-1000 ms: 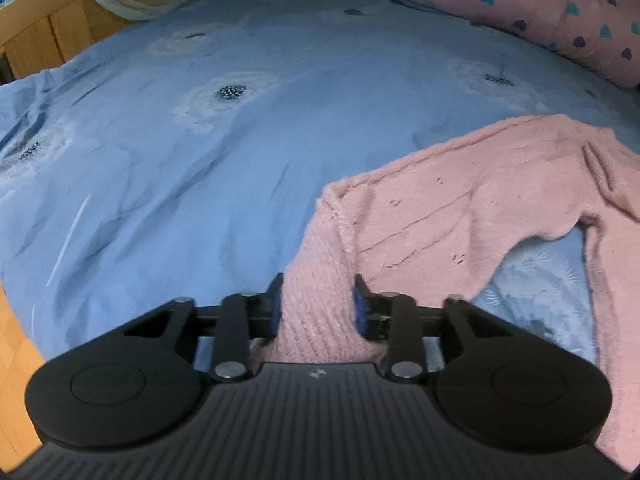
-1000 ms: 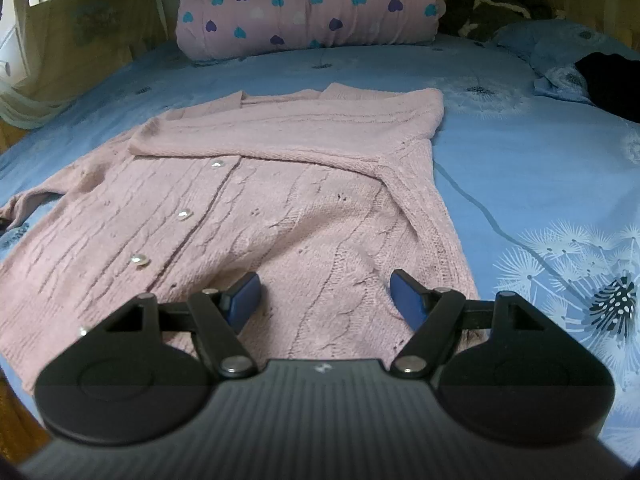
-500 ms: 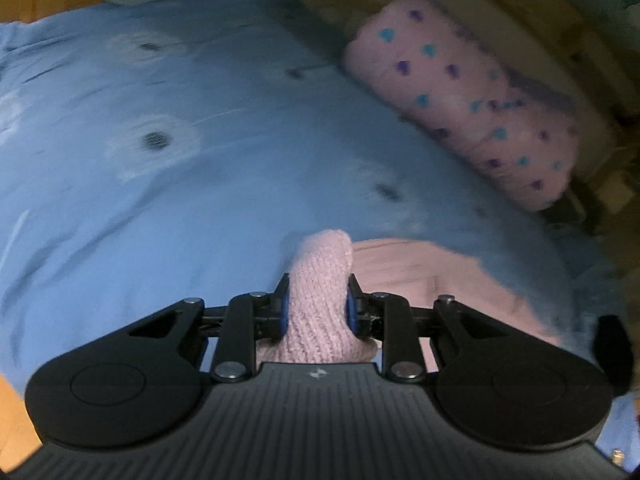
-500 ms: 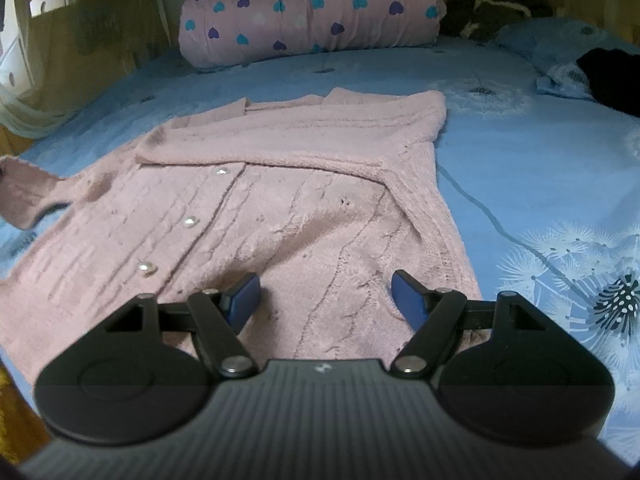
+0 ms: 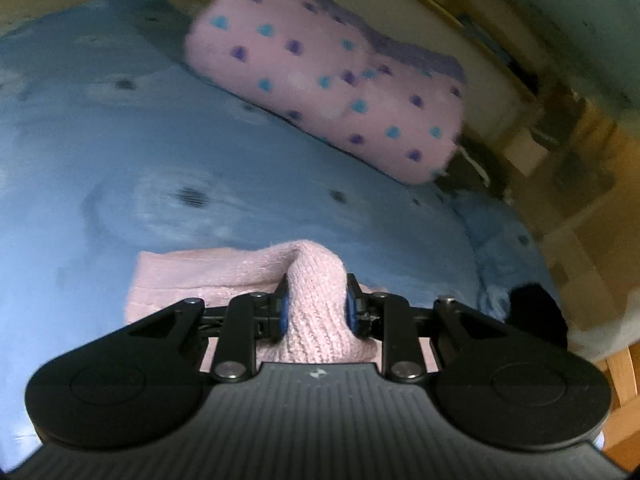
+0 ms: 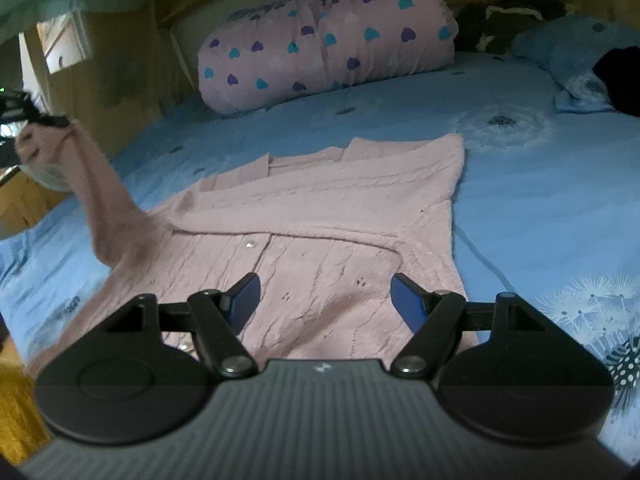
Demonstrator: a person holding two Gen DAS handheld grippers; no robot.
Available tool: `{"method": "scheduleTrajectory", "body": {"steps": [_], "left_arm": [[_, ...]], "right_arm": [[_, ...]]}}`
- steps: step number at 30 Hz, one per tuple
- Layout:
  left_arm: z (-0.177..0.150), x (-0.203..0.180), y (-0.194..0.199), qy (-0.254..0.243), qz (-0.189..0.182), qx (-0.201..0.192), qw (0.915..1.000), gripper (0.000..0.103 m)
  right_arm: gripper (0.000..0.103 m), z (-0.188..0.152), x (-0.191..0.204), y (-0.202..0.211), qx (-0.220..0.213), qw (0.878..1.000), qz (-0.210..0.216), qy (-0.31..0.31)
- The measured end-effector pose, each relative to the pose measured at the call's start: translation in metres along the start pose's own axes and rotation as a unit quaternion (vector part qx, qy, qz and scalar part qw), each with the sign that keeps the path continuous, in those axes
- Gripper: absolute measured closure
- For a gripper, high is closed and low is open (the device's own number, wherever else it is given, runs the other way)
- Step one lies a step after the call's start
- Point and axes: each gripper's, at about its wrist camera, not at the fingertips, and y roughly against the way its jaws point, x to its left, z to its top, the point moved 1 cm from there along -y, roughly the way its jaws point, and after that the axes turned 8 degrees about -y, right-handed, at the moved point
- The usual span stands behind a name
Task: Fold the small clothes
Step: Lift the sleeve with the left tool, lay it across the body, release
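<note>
Sleeve fold under way: our left claw [image 5: 316, 306] pinches cardigan sleeve [image 5: 316, 280], lifted; right claw [image 6: 325, 300] spread, empty; next, we lay sleeve across cardigan [image 6: 320, 216]

One cardigan [image 6: 320, 216], one pillow [image 6: 328, 44], two grippers [image 6: 325, 300].

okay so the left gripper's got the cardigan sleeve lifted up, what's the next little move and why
Probably carry the sleeve across and lay it on the cardigan body. The left gripper is shut on its cuff, raised off the blue bedsheet, while the other sleeve already lies folded across the chest. The right gripper hovers open over the hem.
</note>
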Motion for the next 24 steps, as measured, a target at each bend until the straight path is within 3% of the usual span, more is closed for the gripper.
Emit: {"method": "scheduleTrajectory", "body": {"steps": [4,11,20,24], "left_arm": [[-0.008,-0.050,-0.045,-0.033,-0.014,0.024,0.9991,0.074],[-0.048,-0.093,-0.139,-0.068,-0.012,0.090,0.9935,0.074],[-0.098,-0.095,-0.222,-0.100,0.020,0.147,0.9838,0.072],[-0.104,-0.101,-0.225,-0.125,0.024,0.154,0.9799,0.057]], "right_arm": [[0.029,-0.002,-0.011,0.000,0.002,1.000,-0.012,-0.011],[0.029,-0.002,-0.024,0.001,0.003,0.999,-0.014,-0.046],[0.029,-0.002,-0.030,-0.004,0.015,0.998,-0.028,-0.058],[0.029,-0.003,-0.028,-0.004,0.017,0.998,-0.032,-0.055]]}}
